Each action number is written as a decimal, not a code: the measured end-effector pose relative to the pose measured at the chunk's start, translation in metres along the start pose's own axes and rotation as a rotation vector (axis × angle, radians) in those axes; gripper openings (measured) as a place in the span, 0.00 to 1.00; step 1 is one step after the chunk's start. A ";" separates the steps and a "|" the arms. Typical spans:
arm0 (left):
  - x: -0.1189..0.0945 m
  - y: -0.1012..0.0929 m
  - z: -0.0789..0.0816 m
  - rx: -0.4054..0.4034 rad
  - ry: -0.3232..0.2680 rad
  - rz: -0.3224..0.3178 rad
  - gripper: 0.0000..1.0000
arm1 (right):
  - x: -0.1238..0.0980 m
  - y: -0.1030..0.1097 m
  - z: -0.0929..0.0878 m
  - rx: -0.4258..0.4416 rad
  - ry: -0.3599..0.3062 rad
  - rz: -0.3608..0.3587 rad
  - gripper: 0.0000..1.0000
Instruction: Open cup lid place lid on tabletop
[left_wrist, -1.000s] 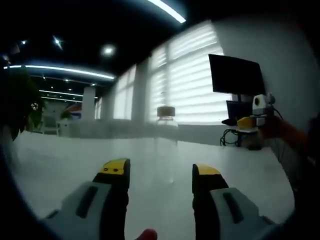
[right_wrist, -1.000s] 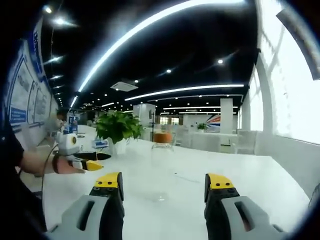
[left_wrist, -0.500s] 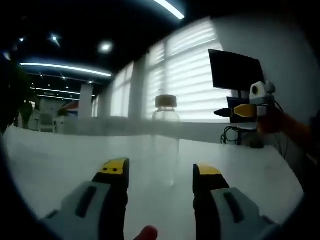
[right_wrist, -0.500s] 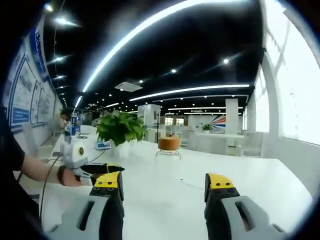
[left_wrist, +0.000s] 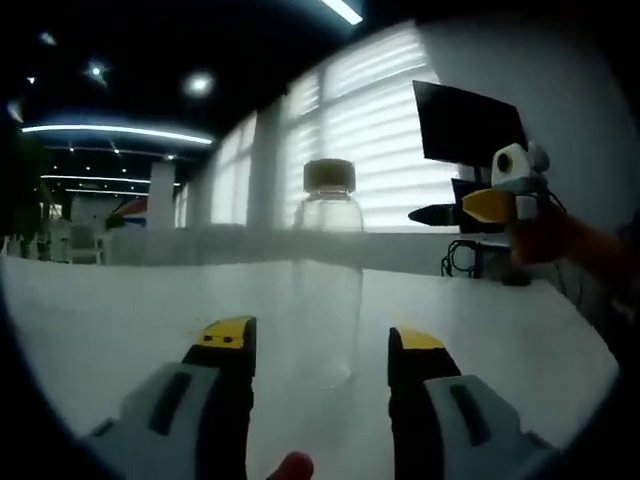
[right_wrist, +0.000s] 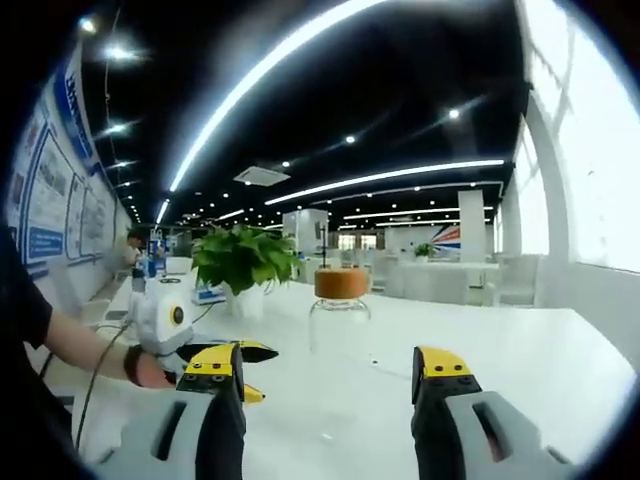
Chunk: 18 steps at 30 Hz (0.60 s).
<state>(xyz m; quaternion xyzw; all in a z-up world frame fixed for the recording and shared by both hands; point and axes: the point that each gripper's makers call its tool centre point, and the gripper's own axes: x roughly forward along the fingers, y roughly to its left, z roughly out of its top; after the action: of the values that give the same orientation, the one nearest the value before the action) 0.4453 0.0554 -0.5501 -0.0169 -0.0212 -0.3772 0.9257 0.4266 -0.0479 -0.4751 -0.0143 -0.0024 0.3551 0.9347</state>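
Two tools, both with jaws spread and holding nothing. Clear cup (left_wrist: 327, 290) stands upright on the white desk (left_wrist: 120, 330), dead ahead of the left tool (left_wrist: 320, 345); brown lid (left_wrist: 329, 175) on top, not yet off. Looks like thin glass or hard plastic: light, slick, tippy (likely empty). I'd clamp the cup's body with one tool and take the lid by its rim with the right tool (right_wrist: 330, 365). Potted plant (right_wrist: 243, 262) sits well behind the cup, monitor (left_wrist: 470, 125) off beyond it; neither looks in the way.
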 end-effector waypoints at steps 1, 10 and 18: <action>0.001 -0.002 0.000 0.002 0.000 -0.003 0.53 | 0.002 0.001 0.000 -0.005 0.003 0.002 0.62; 0.020 -0.002 -0.016 0.027 0.042 -0.017 0.54 | 0.021 0.000 0.002 -0.045 0.024 0.021 0.62; 0.036 0.001 -0.030 0.022 0.048 -0.014 0.52 | 0.040 -0.003 -0.003 -0.002 0.008 0.019 0.61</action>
<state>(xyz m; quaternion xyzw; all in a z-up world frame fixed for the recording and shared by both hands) 0.4724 0.0301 -0.5779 0.0024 -0.0030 -0.3840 0.9233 0.4582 -0.0234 -0.4779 -0.0168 0.0011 0.3638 0.9313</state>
